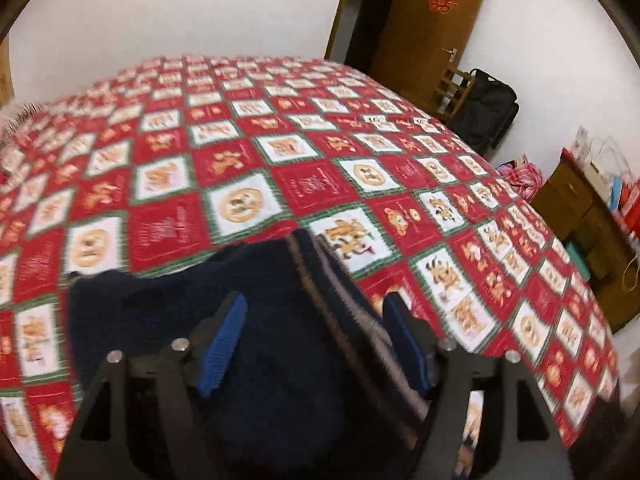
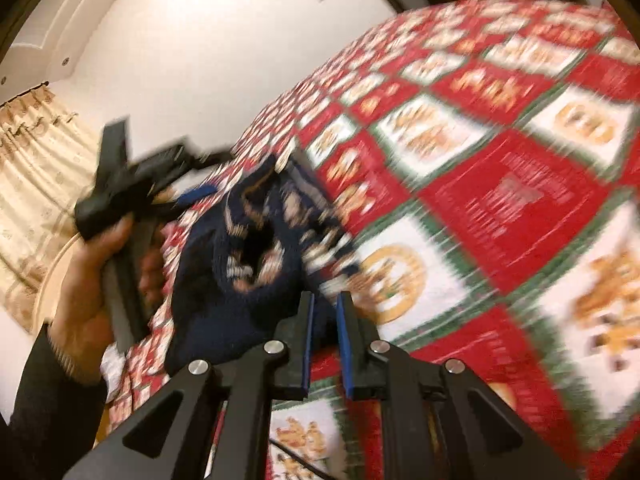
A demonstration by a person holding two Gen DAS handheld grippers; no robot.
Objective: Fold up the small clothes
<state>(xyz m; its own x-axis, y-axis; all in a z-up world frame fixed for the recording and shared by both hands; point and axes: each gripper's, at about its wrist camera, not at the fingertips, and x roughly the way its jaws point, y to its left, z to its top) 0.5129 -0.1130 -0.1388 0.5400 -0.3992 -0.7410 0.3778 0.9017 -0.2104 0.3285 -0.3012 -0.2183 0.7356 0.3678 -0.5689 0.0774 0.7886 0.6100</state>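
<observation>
Clearly the left claw is spread wide in its own view, blue pads far apart at lower centre, with the dark navy sweater lying between and under the fingers; whether a pad touches the cloth cannot be told. A striped band of the sweater runs from frame centre down toward the lower right, so its long axis slants that way, on the red, white and green quilt.

The right claw is narrow, its pads nearly parallel with a slim gap, low in the frame's middle. The sweater's near edge lies at the fingertips; blur hides whether cloth is pinched.

Only the right view shows the person's left hand gripping the left claw's handle at mid left, and the patterned knit bunched beside it. Only the left view shows the brown door at upper right.
</observation>
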